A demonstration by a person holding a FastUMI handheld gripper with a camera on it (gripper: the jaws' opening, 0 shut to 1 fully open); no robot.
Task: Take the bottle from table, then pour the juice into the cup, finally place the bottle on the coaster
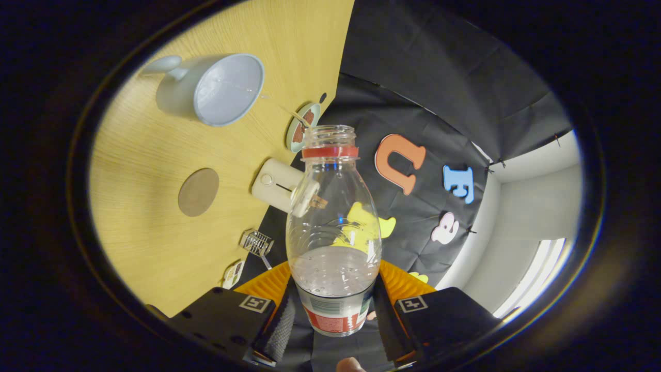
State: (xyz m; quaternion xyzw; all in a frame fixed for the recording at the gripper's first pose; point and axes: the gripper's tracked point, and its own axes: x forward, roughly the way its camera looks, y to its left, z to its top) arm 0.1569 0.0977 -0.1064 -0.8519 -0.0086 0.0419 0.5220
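Both tool fingers clamp open bottle — cup beyond, seemingly empty.

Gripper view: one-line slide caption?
Gripper shut on uncapped clear plastic bottle, tilted over wooden table beside pale cup and round brown coaster.

A: Bottle: base hidden between the gripper fingers; whether both pads press its sides is not visible.

B: Label?

A: Only its upper part shows, too small to make out.

B: Table items?

A: White box is partly behind the bottle. Round patterned piece is seen edge-on, so identity unclear. Small clear object and tag near the fingers are too small to tell.
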